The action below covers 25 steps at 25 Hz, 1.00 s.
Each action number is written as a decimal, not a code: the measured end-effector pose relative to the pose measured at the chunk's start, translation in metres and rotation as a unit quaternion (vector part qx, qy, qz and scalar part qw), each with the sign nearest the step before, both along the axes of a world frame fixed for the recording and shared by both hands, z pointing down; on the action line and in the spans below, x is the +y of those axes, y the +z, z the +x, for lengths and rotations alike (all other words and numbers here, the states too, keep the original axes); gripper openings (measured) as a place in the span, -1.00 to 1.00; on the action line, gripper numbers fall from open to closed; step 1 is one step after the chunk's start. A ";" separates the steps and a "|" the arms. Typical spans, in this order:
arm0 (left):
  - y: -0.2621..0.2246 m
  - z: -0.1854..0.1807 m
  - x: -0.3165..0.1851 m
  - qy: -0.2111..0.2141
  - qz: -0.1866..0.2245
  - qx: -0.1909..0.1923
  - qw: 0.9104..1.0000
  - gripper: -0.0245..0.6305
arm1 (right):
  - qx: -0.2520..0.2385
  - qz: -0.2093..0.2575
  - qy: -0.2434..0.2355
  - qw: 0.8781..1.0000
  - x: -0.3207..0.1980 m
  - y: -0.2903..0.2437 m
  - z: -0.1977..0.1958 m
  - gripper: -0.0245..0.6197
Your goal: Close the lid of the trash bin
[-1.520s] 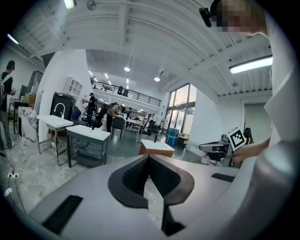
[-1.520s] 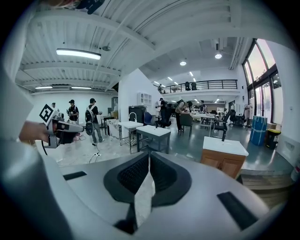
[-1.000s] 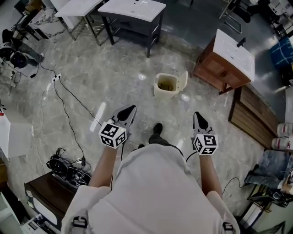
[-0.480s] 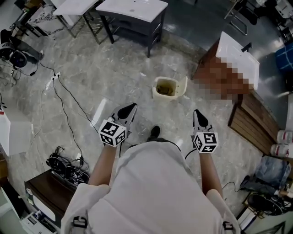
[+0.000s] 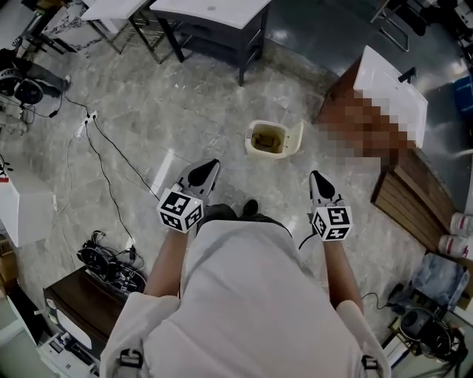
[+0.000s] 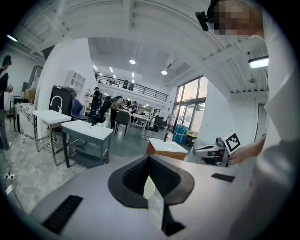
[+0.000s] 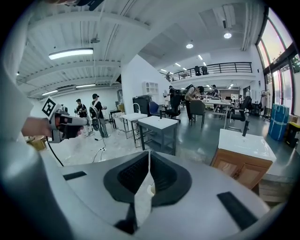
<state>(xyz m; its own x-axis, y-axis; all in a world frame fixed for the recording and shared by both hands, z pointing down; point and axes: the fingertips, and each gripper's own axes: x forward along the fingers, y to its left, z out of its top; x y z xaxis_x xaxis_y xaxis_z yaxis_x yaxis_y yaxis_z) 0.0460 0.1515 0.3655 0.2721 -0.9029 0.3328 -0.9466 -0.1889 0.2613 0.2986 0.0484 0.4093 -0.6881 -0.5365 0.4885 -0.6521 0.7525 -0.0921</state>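
A cream trash bin (image 5: 267, 139) stands on the marble floor ahead of me, its lid (image 5: 296, 136) tipped up on the right side and the inside open to view. My left gripper (image 5: 208, 169) is held out at the lower left of the bin, well short of it, its jaws shut on nothing. To the bin's lower right my right gripper (image 5: 317, 179) is also shut and empty, about as far from it. In the left gripper view (image 6: 149, 157) and the right gripper view (image 7: 149, 152) the jaw tips meet, with a pale sliver of the bin behind them.
A wooden cabinet with a white sink top (image 5: 389, 80) stands right of the bin, a slatted wooden panel (image 5: 414, 198) beside it. A dark table (image 5: 213, 21) is at the back. Cables (image 5: 111, 156) cross the floor at left, with black gear (image 5: 111, 269) near a low cabinet.
The person has stepped forward, carrying both shut grippers along toward the bin. The tables at the back have slid toward the top edge of the head view.
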 end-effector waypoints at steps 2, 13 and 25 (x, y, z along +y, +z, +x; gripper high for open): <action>0.000 -0.001 -0.006 0.000 -0.004 0.002 1.000 -0.87 | 0.000 -0.006 -0.004 1.000 -0.004 0.000 -0.004 -0.82; 0.011 -0.036 -0.050 0.035 -0.004 0.001 0.999 -0.87 | 0.007 -0.016 0.023 1.000 -0.027 0.011 -0.043 -0.82; 0.030 -0.087 -0.136 0.134 -0.011 -0.022 0.991 -0.87 | 0.022 -0.032 0.091 0.995 -0.073 0.018 -0.090 -0.82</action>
